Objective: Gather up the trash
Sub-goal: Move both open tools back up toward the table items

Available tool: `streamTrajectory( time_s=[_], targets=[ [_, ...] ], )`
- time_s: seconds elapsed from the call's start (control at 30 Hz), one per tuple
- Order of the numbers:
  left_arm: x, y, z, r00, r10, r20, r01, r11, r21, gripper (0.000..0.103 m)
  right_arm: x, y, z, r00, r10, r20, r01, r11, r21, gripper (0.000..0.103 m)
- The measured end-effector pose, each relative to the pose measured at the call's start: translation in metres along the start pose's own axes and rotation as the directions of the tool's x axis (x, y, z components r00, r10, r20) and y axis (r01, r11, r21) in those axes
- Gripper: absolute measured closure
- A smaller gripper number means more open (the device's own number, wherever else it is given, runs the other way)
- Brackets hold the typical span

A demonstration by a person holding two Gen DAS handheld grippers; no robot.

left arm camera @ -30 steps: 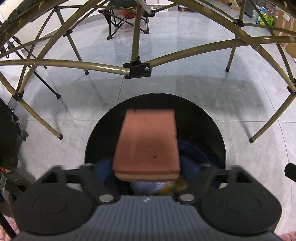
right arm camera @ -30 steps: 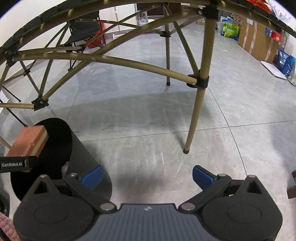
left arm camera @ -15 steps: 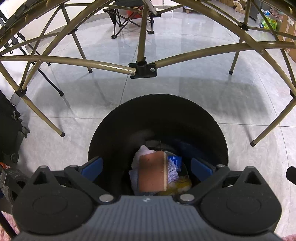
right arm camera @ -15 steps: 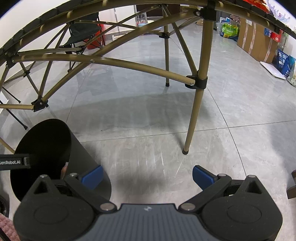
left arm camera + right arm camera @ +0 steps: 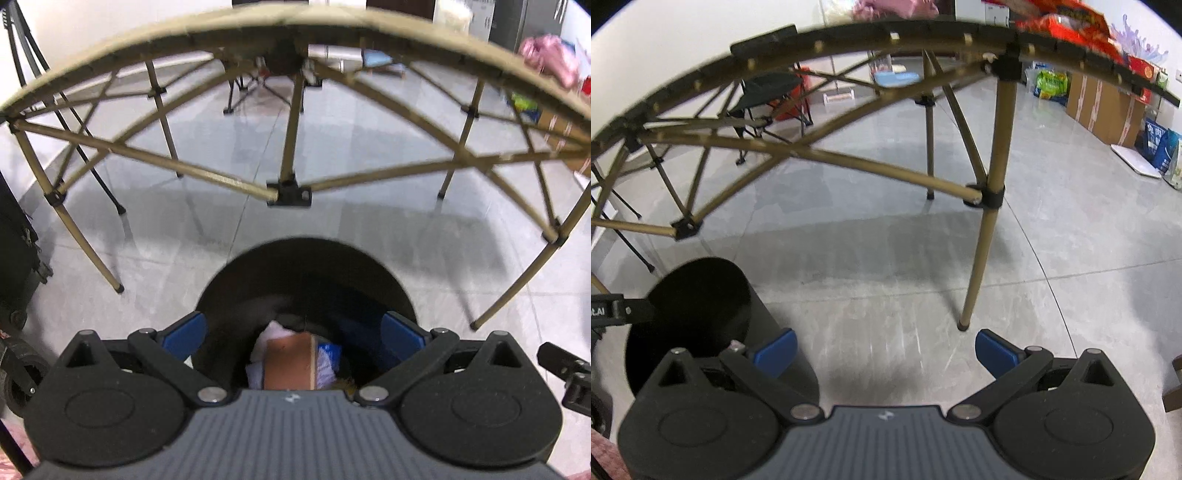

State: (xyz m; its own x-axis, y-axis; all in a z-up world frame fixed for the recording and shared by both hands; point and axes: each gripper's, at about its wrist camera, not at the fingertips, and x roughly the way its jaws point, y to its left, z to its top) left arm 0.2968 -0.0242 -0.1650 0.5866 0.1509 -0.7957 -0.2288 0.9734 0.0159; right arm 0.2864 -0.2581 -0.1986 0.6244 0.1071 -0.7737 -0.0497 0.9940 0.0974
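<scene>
From the left wrist we see our left gripper (image 5: 293,334) with jaws wide apart and empty above the black bin (image 5: 306,266); the orange sponge (image 5: 290,363) lies inside on other trash. From the right wrist, our right gripper (image 5: 886,352) has jaws apart, empty, over the floor (image 5: 960,258) beside the bin.

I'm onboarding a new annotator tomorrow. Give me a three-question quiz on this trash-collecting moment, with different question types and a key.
1. True or false: the left hand-held gripper grips the orange rectangular sponge.
2. Where does the sponge lie? A) on the grey floor B) inside the black round bin C) on the folding table
3. Fill in: both hand-held grippers, the right hand-held gripper included, stand ____.

Key: 1 false; 2 B; 3 open
</scene>
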Motion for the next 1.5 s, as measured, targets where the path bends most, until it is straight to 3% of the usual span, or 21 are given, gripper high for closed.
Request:
streamTrajectory(
  time_s=[0.2,0.4,0.63,1.1,1.23,1.5],
  targets=[
    [-0.045,0.004,0.014,0.993,-0.04,0.108,0.043,0.999,-0.025,0.0,-0.036,0.011,0.014,0.993,0.034,0.112,-0.03,0.999,-0.035,0.0],
    [-0.086,0.004,0.03,0.978,-0.065,0.196,0.068,0.998,-0.01,0.0,-0.075,0.018,0.044,0.968,0.089,0.234,-0.079,0.996,-0.052,0.0],
    [-0.116,0.007,0.061,0.959,-0.07,0.275,0.078,0.997,-0.019,0.0,-0.103,0.018,0.085,0.912,0.103,0.397,-0.089,0.995,-0.053,0.0],
    [-0.121,-0.007,0.131,0.941,-0.062,0.334,0.07,0.997,-0.012,0.0,-0.097,-0.001,0.15,0.8,0.116,0.589,-0.144,0.99,0.0,0.0],
    [-0.113,-0.011,0.149,0.941,-0.049,0.335,0.056,0.998,-0.011,0.0,-0.082,-0.006,0.17,0.803,0.119,0.584,-0.162,0.987,0.02,0.0],
    [-0.089,-0.017,0.182,0.943,-0.026,0.33,0.027,1.0,0.002,0.0,-0.038,-0.011,0.221,0.822,0.006,0.57,-0.053,0.996,0.065,0.0]
  ],
)
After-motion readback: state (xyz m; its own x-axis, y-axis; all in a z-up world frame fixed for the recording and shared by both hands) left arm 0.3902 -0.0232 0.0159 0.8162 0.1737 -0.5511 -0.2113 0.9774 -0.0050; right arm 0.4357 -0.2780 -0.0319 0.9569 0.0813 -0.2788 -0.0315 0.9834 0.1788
